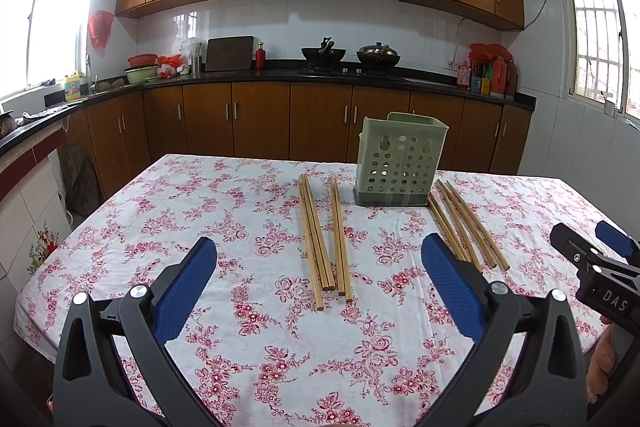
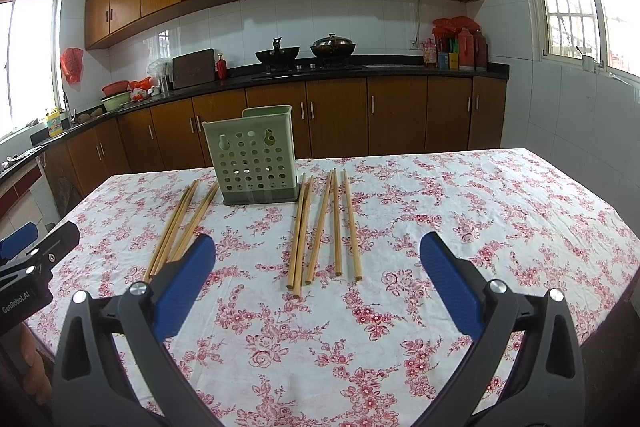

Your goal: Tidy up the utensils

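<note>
A pale green perforated utensil holder (image 1: 399, 160) (image 2: 253, 156) stands upright on the floral tablecloth (image 1: 224, 211) (image 2: 460, 211). Several wooden chopsticks lie flat in two groups either side of it: a left group (image 1: 322, 239) (image 2: 178, 227) and a right group (image 1: 468, 225) (image 2: 326, 227). My left gripper (image 1: 319, 277) hovers open above the near table, facing the left group, nothing between its blue pads. My right gripper (image 2: 318, 277) is open too, facing the right group. In the left wrist view the right gripper (image 1: 590, 241) shows at the right edge; in the right wrist view the left gripper (image 2: 38, 237) shows at the left edge.
The table's far edge (image 1: 360, 165) faces brown cabinets and a black counter (image 1: 280, 73) with woks, bowls and bottles. Windows are at both sides. A person's hand (image 1: 600, 363) holds the right gripper's handle near the table's right edge.
</note>
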{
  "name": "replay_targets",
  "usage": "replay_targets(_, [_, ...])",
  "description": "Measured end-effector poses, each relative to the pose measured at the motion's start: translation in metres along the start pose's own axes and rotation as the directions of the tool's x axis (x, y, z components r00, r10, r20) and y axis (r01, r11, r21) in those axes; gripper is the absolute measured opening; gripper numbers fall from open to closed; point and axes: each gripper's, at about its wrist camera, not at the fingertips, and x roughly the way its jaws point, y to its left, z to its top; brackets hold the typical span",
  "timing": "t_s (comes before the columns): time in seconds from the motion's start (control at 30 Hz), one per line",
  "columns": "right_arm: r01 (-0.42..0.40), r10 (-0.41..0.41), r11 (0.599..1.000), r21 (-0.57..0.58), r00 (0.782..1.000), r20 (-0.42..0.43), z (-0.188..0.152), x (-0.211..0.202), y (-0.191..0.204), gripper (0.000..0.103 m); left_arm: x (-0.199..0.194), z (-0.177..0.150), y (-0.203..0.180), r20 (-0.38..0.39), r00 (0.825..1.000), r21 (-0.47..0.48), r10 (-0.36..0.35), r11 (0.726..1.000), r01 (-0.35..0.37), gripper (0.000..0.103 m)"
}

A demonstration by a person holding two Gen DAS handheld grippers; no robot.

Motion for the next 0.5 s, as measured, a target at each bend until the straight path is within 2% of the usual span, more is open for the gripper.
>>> replay_targets(0.5, [-0.001,0.001,1.000,0.001,1.000,-0.002,-0.0009,0.0006,-0.0005,0.099,0.0001,0.0000,0.0000,-0.002,1.000,0.000,0.000,1.000,0.000,0.101])
